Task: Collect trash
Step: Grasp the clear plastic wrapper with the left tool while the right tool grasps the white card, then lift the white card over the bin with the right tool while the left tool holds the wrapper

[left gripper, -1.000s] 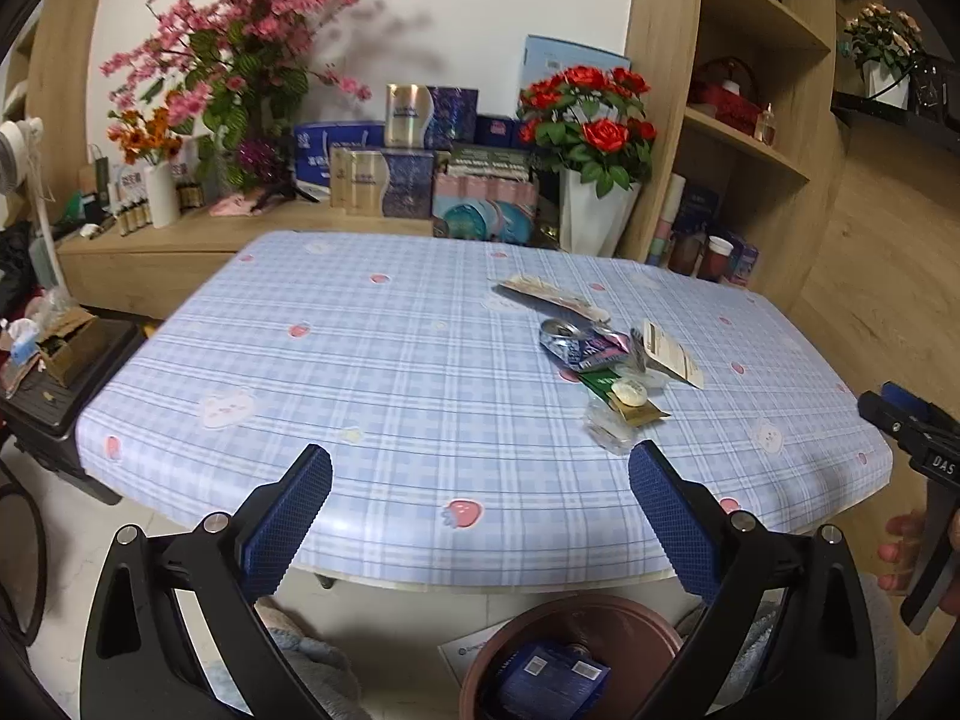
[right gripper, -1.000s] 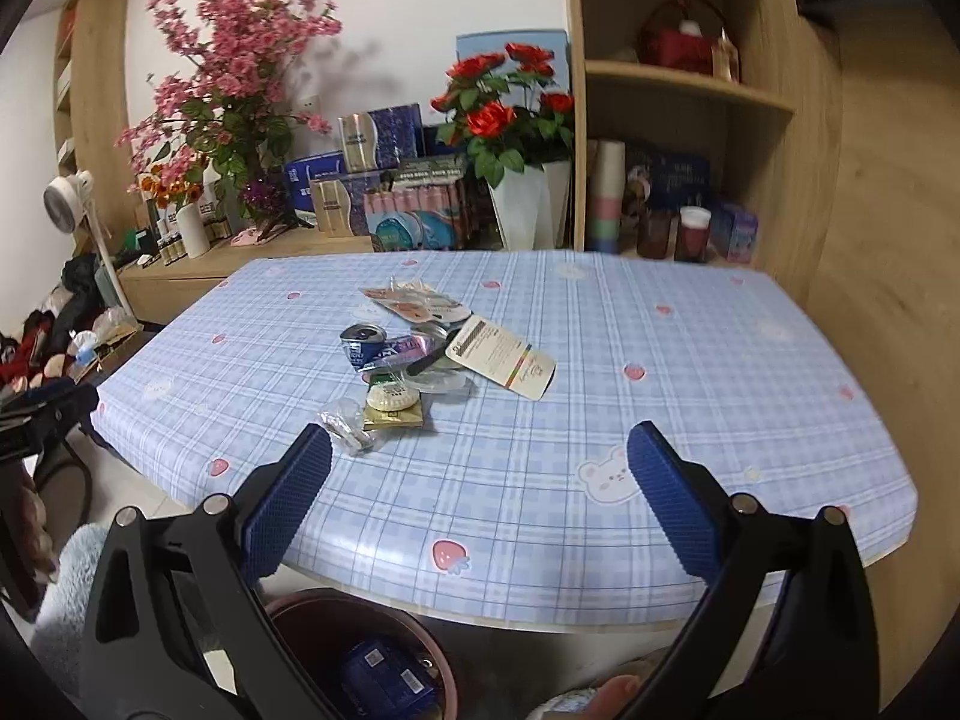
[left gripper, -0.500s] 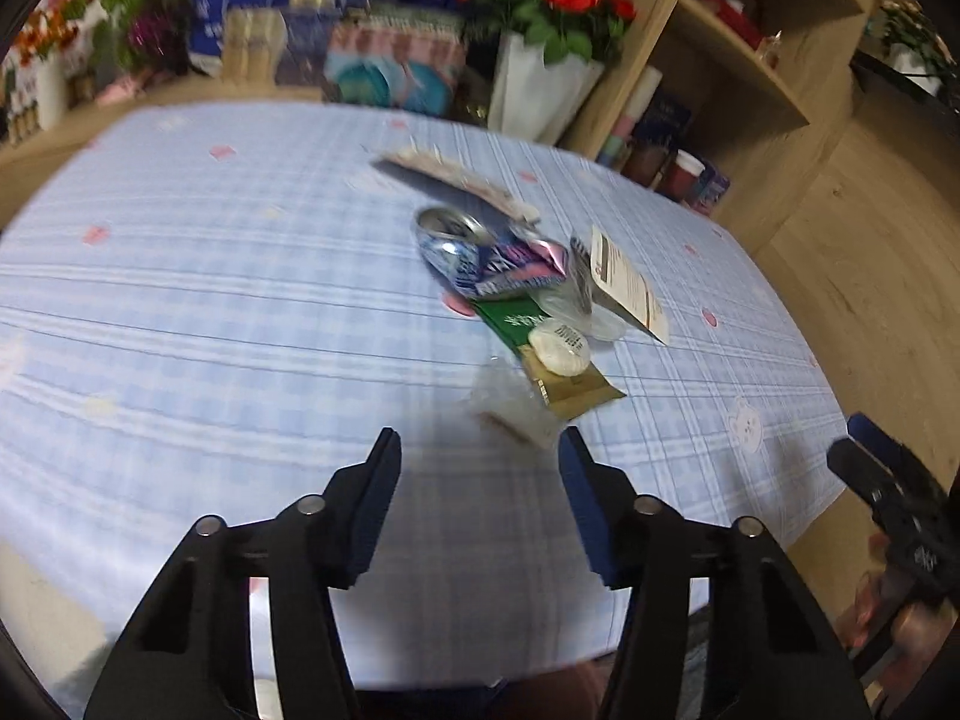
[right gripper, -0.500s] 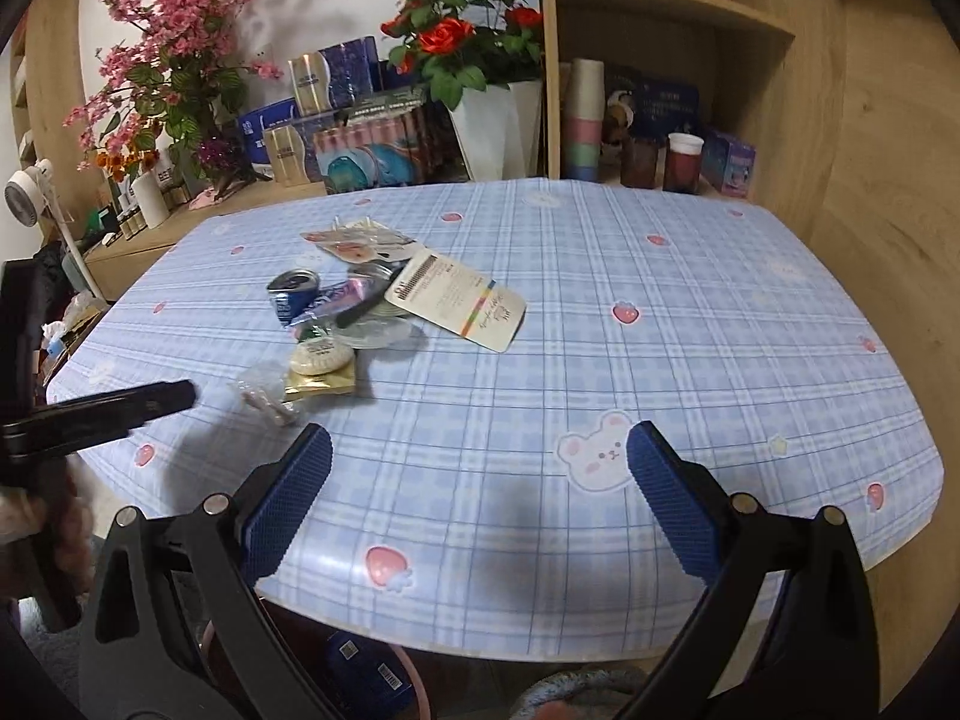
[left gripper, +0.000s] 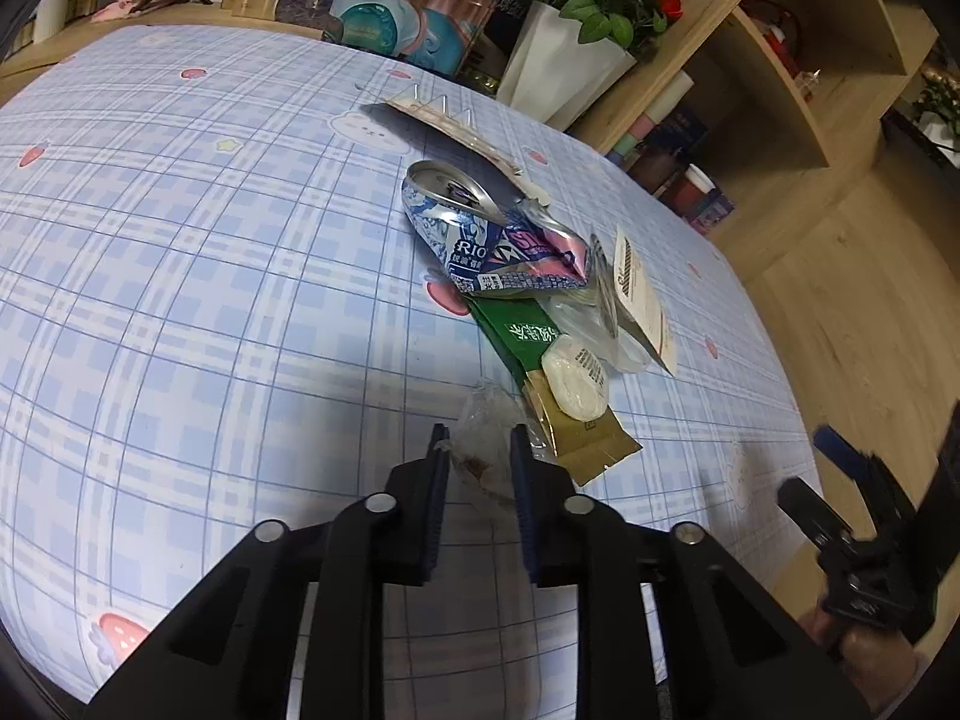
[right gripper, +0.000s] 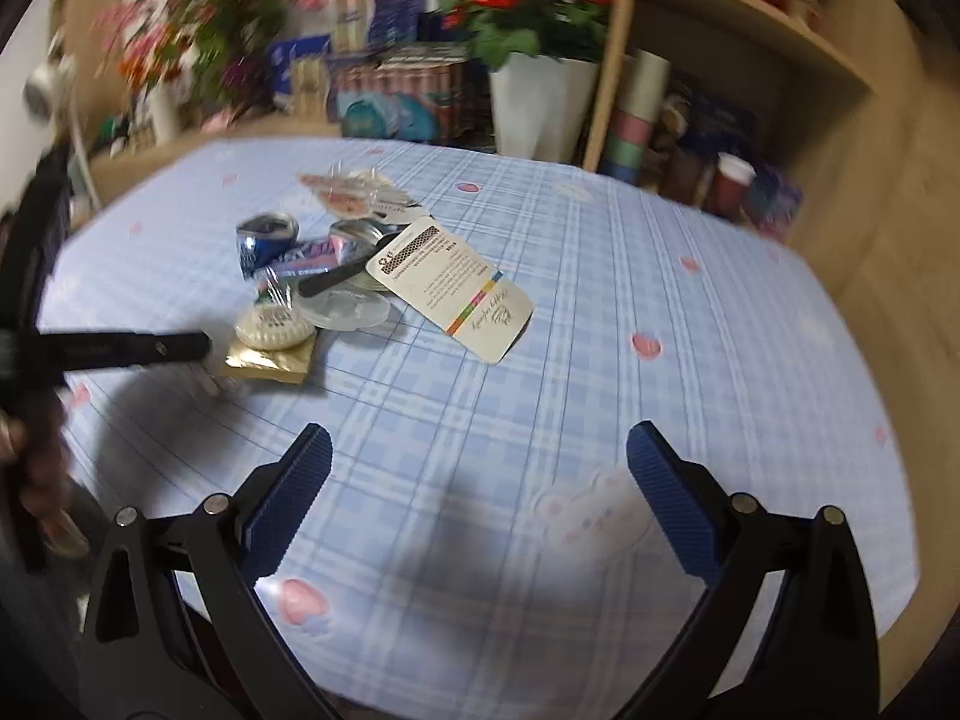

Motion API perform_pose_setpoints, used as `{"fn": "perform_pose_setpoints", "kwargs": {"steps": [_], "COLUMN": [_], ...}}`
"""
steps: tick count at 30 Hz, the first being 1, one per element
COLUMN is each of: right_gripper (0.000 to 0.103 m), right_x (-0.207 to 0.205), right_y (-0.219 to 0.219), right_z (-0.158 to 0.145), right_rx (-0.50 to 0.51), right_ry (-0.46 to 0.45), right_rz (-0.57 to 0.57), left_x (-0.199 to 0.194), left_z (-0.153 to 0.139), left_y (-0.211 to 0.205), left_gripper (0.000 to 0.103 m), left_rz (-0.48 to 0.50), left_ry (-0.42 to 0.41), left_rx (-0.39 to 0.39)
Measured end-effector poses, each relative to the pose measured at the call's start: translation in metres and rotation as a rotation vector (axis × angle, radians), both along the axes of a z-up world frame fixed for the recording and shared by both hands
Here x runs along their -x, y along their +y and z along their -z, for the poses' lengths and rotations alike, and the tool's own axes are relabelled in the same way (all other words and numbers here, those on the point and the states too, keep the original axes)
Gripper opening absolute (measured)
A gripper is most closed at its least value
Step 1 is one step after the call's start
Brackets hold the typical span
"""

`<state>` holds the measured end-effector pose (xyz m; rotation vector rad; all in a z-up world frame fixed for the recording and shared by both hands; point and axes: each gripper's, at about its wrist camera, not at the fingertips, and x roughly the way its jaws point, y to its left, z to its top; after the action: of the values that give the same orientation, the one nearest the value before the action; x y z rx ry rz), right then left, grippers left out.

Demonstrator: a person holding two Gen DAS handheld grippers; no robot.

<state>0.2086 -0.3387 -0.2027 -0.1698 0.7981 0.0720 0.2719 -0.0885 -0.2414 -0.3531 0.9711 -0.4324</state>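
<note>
Wrapper (left gripper: 487, 438), clear, crumpled, lower centre of left view | left gripper (left gripper: 477, 450) jaws closing around wrapper, pads at its sides | right gripper (right gripper: 480, 480) spread wide over bare tablecloth (right gripper: 600, 360) | trash pile (right gripper: 336, 282) upper left in right view

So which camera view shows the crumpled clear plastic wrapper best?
The left wrist view: the crumpled clear plastic wrapper sits close and sharp between the closing jaws of the left gripper. In the right wrist view it is only a blur, mostly hidden behind that gripper.
</note>
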Motion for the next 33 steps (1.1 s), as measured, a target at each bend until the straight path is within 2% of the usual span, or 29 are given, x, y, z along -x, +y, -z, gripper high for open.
{"fn": "perform_pose_setpoints", "kwargs": {"steps": [3,6,8,14,19,24,25,27,29,31,33], "right_gripper": [0.097,0.097,0.097,0.097,0.096,0.096,0.094,0.083,0.062,0.046,0.043], "right_x": [-0.015,-0.029,-0.040,-0.085,-0.117,-0.140,-0.145,-0.152,-0.156,-0.156,-0.150], "right_y": [0.000,0.003,0.009,0.033,0.047,0.056,0.057,0.057,0.054,0.051,0.047], "right_z": [0.007,0.015,0.021,0.037,0.043,0.047,0.048,0.047,0.046,0.046,0.042], "right_rx": [0.033,0.059,0.090,0.336,0.384,0.370,0.358,0.310,0.260,0.204,0.162], "right_ry": [0.013,0.039,0.057,0.105,0.116,0.112,0.116,0.135,0.172,0.199,0.193], "right_rz": [-0.029,-0.064,-0.101,-0.131,-0.132,-0.095,-0.093,-0.105,-0.093,-0.078,-0.065], "left_x": [0.003,0.010,0.013,0.023,0.034,0.046,0.048,0.052,0.054,0.055,0.058], "left_z": [-0.006,-0.017,-0.019,-0.016,-0.022,-0.031,-0.032,-0.035,-0.034,-0.034,-0.036], "left_y": [0.008,0.019,0.032,0.071,0.090,0.092,0.092,0.091,0.092,0.093,0.094], "left_gripper": [0.012,0.007,0.006,0.006,0.006,0.006,0.006,0.006,0.006,0.006,0.006], "left_rz": [-0.018,-0.041,-0.067,-0.145,-0.197,-0.205,-0.202,-0.196,-0.194,-0.193,-0.193], "left_ry": [-0.049,-0.138,-0.156,-0.140,-0.144,-0.175,-0.183,-0.198,-0.196,-0.192,-0.198], "left_rx": [-0.035,-0.129,-0.145,-0.133,-0.093,-0.088,-0.092,-0.095,-0.086,-0.075,-0.074]}}
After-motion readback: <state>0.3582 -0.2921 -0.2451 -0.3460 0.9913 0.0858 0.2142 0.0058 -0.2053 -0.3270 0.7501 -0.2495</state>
